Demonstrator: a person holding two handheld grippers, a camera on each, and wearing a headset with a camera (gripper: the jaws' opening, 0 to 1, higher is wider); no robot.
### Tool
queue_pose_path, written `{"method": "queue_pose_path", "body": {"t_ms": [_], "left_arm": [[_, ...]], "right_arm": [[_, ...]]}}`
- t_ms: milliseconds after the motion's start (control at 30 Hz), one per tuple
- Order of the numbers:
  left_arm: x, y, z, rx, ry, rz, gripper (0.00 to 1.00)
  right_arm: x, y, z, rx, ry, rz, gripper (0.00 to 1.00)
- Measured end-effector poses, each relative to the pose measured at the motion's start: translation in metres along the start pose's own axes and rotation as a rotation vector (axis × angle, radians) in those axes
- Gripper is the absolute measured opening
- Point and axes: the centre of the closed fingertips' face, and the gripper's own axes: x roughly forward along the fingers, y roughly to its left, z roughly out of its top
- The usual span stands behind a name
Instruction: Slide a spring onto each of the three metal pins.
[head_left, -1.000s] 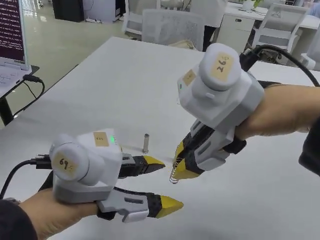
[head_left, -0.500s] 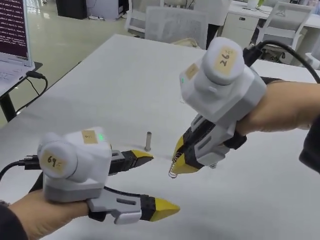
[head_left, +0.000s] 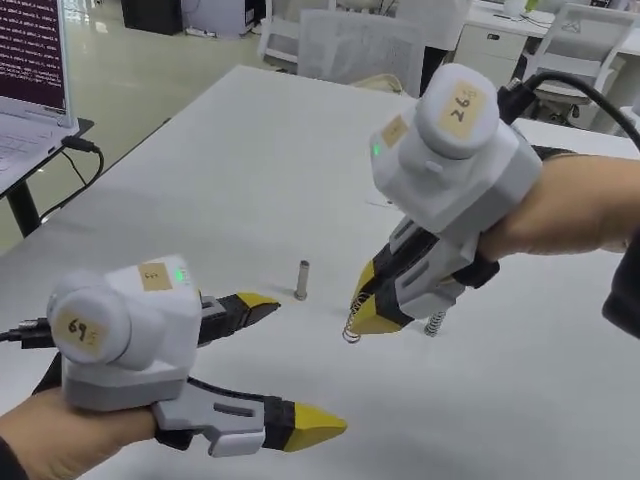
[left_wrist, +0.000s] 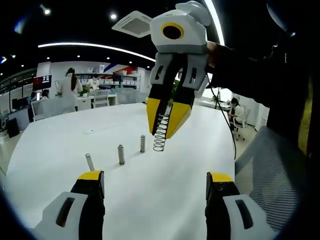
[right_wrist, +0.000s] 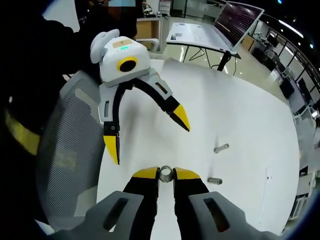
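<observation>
If aloft, spring (head_left: 349, 324) in right tongs (right_wrist: 166, 174)

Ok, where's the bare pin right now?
In the head view the bare pin stands upright on the white table near the middle, just left of the spring held by the right gripper.

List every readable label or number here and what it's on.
"26", maybe another digit: sticker on the right tool.
"69": label on the left tool.
Smaller stickers and laptop screen: too small to read.
</observation>
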Motion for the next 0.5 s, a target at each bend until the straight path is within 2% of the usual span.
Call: {"method": "queue_pose_path", "body": {"t_ms": [500], "left_arm": [[-0.017,0.008,-0.009,-0.019,-0.002,0.060,0.83]], "right_arm": [[0.001,-0.022,0.002,0.001,0.006,-0.033,0.08]]}}
